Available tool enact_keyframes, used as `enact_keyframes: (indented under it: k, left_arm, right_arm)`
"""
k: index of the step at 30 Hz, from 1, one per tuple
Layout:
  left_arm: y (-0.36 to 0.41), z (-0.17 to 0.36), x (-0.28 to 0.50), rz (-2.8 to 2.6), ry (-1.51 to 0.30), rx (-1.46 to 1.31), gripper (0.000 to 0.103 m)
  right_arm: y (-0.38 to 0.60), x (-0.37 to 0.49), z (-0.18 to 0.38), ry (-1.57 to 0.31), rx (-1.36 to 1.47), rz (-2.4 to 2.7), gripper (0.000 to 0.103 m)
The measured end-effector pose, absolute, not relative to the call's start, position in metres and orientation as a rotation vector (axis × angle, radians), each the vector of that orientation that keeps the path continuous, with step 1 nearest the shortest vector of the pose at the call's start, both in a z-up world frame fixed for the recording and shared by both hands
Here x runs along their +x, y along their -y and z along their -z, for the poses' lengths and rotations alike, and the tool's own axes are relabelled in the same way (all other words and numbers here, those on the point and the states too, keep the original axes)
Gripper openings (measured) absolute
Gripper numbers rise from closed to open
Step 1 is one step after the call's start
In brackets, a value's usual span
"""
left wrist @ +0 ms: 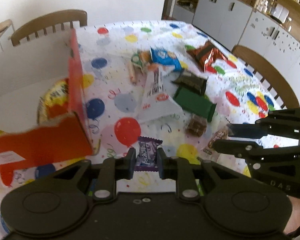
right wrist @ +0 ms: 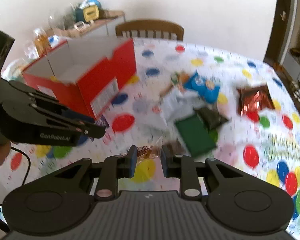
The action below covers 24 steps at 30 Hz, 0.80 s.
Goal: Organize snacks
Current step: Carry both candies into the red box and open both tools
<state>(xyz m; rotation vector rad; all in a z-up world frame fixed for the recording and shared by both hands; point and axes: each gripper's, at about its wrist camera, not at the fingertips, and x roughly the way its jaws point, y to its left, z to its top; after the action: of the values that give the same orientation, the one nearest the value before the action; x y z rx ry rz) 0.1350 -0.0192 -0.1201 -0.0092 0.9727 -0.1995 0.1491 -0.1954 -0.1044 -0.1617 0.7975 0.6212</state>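
Note:
My left gripper is shut on a purple-wrapped candy, held just above the balloon-print tablecloth. Beside it on the left stands an open red cardboard box with a yellow snack bag inside. My right gripper is shut on a small clear-wrapped brown snack. The red box shows at upper left in the right wrist view. Loose snacks lie mid-table: a blue bag, a white packet, a green bar, a dark packet and a red-brown foil bag.
Wooden chairs stand at the table's far and right sides. White cabinets and shelves line the back wall. The other gripper reaches in from the right in the left wrist view. A cluttered side counter sits behind the box.

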Motion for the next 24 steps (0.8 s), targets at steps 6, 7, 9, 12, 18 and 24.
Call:
enact_keyframes:
  k: [6,7,9,12,18,24]
  left_arm:
    - [0.011,0.088,0.13,0.17,-0.904,-0.004,0.019]
    - [0.008,0.083,0.129,0.165,-0.892,-0.012,0.019]
    - [0.003,0.073,0.129,0.152,-0.873,-0.023,0.019]
    - [-0.009,0.059,0.13,0.13,-0.84,-0.04,0.019]
    - [-0.042,0.037,0.134,0.056,-0.79,-0.055,0.019]
    - [-0.079,0.027,0.142,-0.031,-0.768,-0.062,0.019]
  right_arm:
    - [0.177,0.157,0.074,-0.731,-0.161,-0.67,0.024]
    - [0.173,0.159,0.069,-0.719,-0.163,-0.678,0.024]
    - [0.163,0.162,0.06,-0.691,-0.173,-0.692,0.024]
    - [0.149,0.169,0.048,-0.658,-0.183,-0.715,0.024]
    - [0.109,0.183,0.032,-0.605,-0.22,-0.76,0.024]
    - [0.068,0.199,0.029,-0.613,-0.236,-0.8,0.024]
